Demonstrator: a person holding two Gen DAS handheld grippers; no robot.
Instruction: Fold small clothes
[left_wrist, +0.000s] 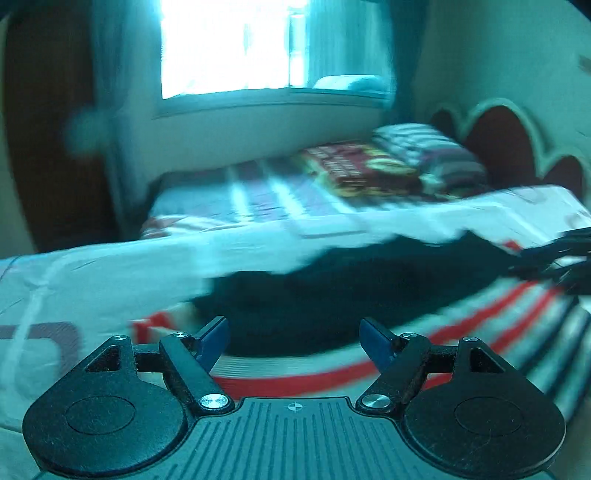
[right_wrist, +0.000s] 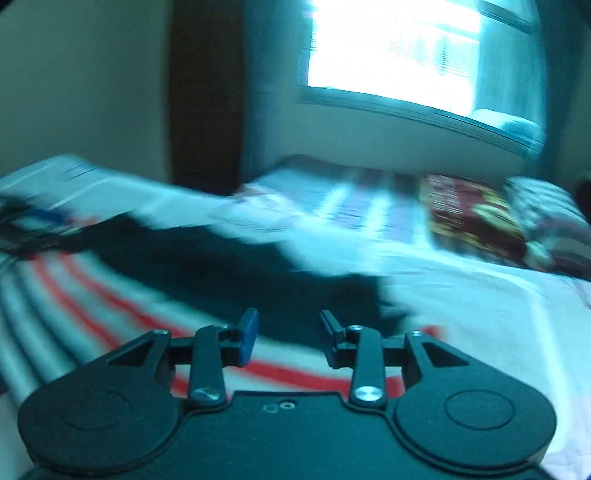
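A dark garment (left_wrist: 351, 280) lies spread on a red-and-white striped cloth (left_wrist: 480, 325) on the bed, and motion blur hides its shape. My left gripper (left_wrist: 293, 326) hovers at its near edge, open, with nothing between the blue pads. The right wrist view shows the same dark garment (right_wrist: 240, 266) on the striped cloth (right_wrist: 74, 295). My right gripper (right_wrist: 289, 315) stands over its near edge with the jaws partly apart and nothing between them. Each gripper shows as a dark blur at the other view's edge: the right gripper (left_wrist: 554, 254) and the left gripper (right_wrist: 22, 229).
A white bedsheet (left_wrist: 92, 273) covers the bed. A striped pillow (left_wrist: 428, 155) and a red printed cushion (left_wrist: 362, 166) lie by the scalloped headboard (left_wrist: 509, 140). A bright window (left_wrist: 229, 48) is behind, and dark wooden furniture (right_wrist: 207, 110) stands beside it.
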